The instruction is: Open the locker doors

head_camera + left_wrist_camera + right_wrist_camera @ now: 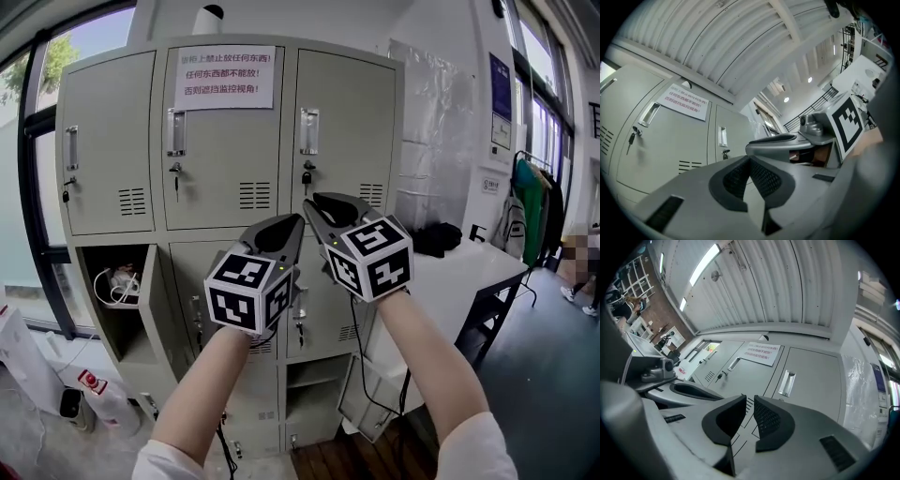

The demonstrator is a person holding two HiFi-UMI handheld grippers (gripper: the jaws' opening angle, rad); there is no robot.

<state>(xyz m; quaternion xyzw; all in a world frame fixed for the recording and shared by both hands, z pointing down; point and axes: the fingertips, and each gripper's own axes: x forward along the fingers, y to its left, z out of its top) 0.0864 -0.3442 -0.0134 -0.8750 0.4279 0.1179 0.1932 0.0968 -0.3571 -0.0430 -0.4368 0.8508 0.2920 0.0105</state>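
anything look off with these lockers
Two doors hang open while the top row is shut: the middle-left door, with white cables heaped inside its compartment, and the bottom-right door. No damage or spill shows.

Red-printed notice [224, 77] on upper middle locker door [223, 150]: "任何东西都不能放!"

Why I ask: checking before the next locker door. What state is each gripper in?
Left gripper: closed, holding nothing.
Right gripper: slightly open, holding nothing.
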